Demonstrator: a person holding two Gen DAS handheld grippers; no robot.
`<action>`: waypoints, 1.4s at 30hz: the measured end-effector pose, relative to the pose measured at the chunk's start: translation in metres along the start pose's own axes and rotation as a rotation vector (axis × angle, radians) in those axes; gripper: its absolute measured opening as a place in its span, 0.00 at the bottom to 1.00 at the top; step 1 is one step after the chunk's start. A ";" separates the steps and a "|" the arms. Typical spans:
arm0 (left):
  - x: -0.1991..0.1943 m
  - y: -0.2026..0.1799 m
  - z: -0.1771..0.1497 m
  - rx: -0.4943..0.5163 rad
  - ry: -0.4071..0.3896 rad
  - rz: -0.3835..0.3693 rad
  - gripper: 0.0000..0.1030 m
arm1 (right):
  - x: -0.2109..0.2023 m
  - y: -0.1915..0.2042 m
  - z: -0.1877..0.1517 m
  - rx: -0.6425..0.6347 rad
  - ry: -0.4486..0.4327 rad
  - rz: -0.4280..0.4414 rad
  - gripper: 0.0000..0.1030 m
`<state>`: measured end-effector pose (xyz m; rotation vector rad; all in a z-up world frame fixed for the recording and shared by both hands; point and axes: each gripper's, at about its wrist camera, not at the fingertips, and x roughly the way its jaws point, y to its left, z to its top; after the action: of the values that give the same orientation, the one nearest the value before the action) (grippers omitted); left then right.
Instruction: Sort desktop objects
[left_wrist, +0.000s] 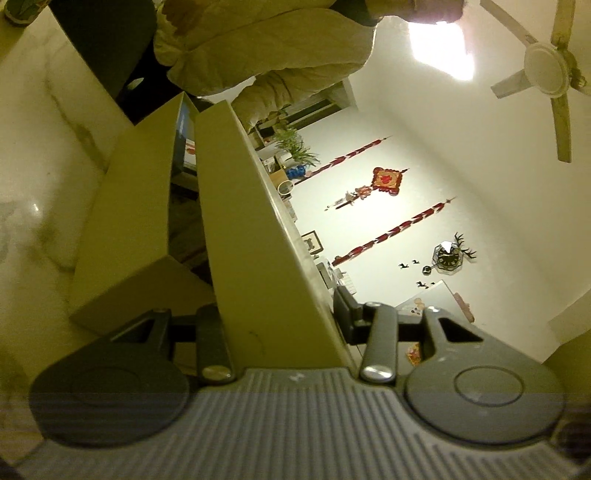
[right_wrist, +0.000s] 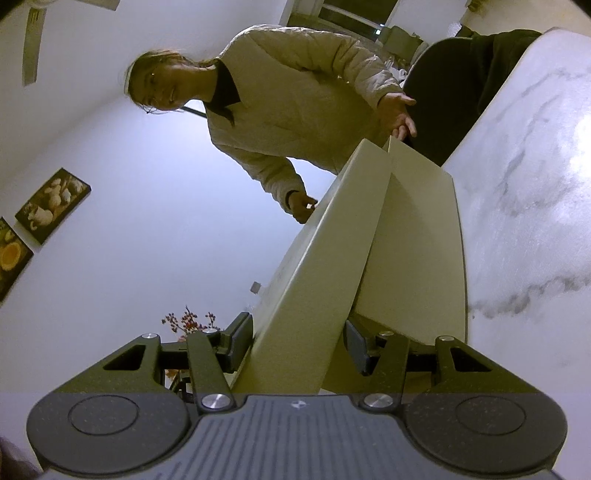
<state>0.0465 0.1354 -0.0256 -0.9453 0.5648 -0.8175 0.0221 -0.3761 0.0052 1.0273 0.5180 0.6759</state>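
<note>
Gripping one wall of a pale cream box (left_wrist: 258, 236), your left gripper (left_wrist: 280, 317) has its jaws clamped either side of that panel. Your right gripper (right_wrist: 295, 343) grasps a wall of the same kind of box (right_wrist: 321, 266) in its own view, jaws straddling the panel. The box looks plain, smooth and matte, open-topped with thin flat walls meeting at sharp corners. It sits tilted beside the white marbled desk (right_wrist: 535, 184), with your bare hand (right_wrist: 400, 110) near its far corner.
</note>
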 end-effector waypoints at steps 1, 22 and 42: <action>-0.001 0.001 -0.001 0.007 -0.002 -0.004 0.41 | 0.001 0.000 0.000 -0.004 0.003 -0.002 0.55; -0.014 0.000 -0.004 -0.066 -0.034 -0.175 0.39 | -0.003 0.007 -0.001 -0.038 0.005 0.000 0.55; 0.018 -0.067 -0.006 0.073 -0.036 0.221 0.51 | -0.003 -0.019 0.027 0.023 0.036 0.058 0.55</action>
<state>0.0289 0.0958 0.0290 -0.8134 0.5926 -0.6177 0.0432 -0.4008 -0.0006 1.0564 0.5300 0.7425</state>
